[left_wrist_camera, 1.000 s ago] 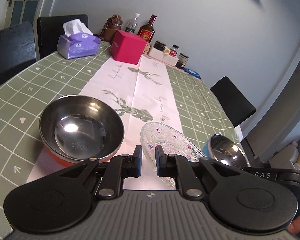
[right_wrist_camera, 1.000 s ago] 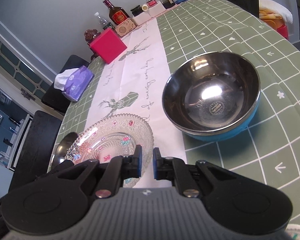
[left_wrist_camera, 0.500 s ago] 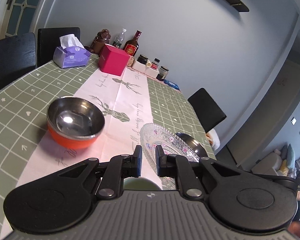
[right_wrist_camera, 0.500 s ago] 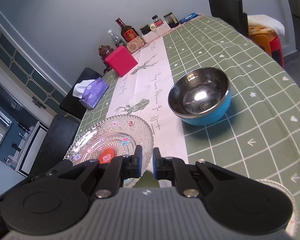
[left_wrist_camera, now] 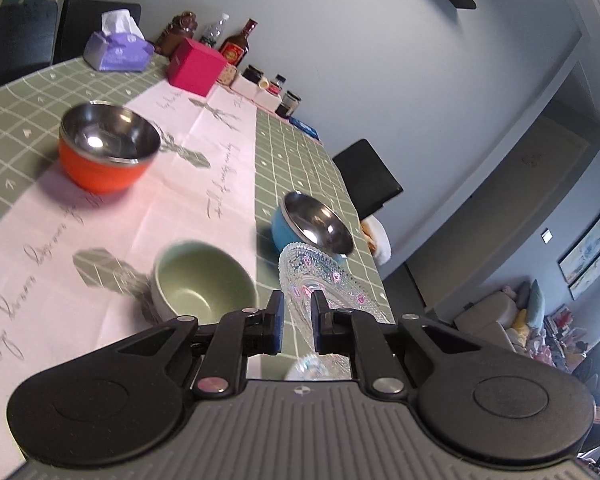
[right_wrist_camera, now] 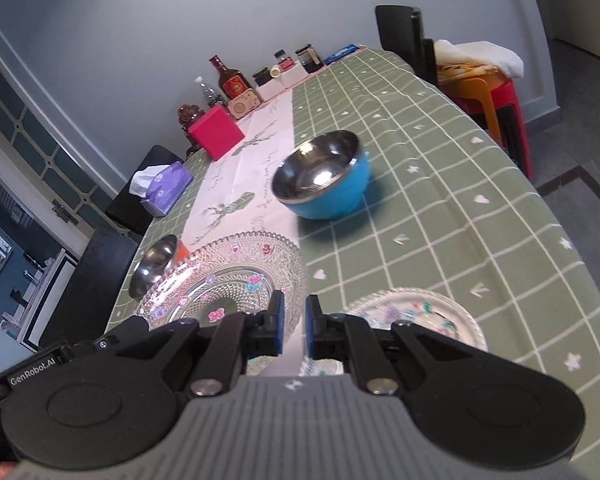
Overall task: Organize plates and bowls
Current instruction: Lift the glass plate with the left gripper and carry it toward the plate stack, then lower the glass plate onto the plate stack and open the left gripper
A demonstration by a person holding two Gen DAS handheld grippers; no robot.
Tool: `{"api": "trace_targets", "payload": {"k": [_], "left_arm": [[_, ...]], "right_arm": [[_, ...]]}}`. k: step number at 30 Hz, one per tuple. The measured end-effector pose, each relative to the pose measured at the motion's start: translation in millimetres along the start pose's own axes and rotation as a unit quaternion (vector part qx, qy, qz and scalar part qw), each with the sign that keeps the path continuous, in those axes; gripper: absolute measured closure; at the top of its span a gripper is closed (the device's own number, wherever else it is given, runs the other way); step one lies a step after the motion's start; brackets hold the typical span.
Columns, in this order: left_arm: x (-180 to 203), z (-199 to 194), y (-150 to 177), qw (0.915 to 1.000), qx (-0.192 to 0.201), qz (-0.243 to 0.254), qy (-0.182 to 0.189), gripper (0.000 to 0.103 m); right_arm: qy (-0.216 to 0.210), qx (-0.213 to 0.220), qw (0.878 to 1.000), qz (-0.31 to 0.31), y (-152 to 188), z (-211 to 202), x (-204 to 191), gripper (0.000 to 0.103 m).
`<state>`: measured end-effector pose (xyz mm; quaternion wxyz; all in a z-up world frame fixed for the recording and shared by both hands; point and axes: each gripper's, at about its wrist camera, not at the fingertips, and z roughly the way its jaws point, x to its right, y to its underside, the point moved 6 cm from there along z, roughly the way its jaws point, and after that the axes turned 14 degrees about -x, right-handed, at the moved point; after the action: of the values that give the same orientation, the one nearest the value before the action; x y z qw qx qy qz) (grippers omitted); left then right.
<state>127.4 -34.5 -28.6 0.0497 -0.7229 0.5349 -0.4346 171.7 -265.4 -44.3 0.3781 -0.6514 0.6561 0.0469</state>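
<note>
I am in the middle of carrying the big glass plate [right_wrist_camera: 220, 280]. My left claw [left_wrist_camera: 297, 316] and my right claw [right_wrist_camera: 294, 316] are each closed tight on its rim, at opposite sides. It hangs tilted above the near end of the table [right_wrist_camera: 460, 200], clear of the cloth as far as I can tell.

I judge the sorting is at an early stage, since nothing is stacked yet. A smaller glass plate [right_wrist_camera: 420, 312] lies flat just beside my right claw. The likely next move is to bring the two plates together, which calls for levelling the big one and lowering both hands evenly before either claw lets go.

The green bowl [left_wrist_camera: 204, 284] sits close under my left claw. The orange bowl [left_wrist_camera: 108, 148] and the blue bowl [left_wrist_camera: 312, 228] stand farther up, well apart. All three bowls are empty, and both plates carry nothing.
</note>
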Motion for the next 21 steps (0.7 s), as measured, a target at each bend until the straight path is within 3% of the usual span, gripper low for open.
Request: {"api": "trace_targets", "payload": {"k": [9,21], "left_arm": [[15.0,20.3,32.6,0.9993,-0.037,0.004,0.01,0.089],[15.7,52.3,58.0,0.9962,-0.087,0.012,-0.001,0.089]], "right_arm": [[0.032,0.01,0.999,0.002,15.3,-20.7,28.3,0.095],[0.084,-0.026,0.996,0.02,27.7,-11.4,59.3,0.095]]}}
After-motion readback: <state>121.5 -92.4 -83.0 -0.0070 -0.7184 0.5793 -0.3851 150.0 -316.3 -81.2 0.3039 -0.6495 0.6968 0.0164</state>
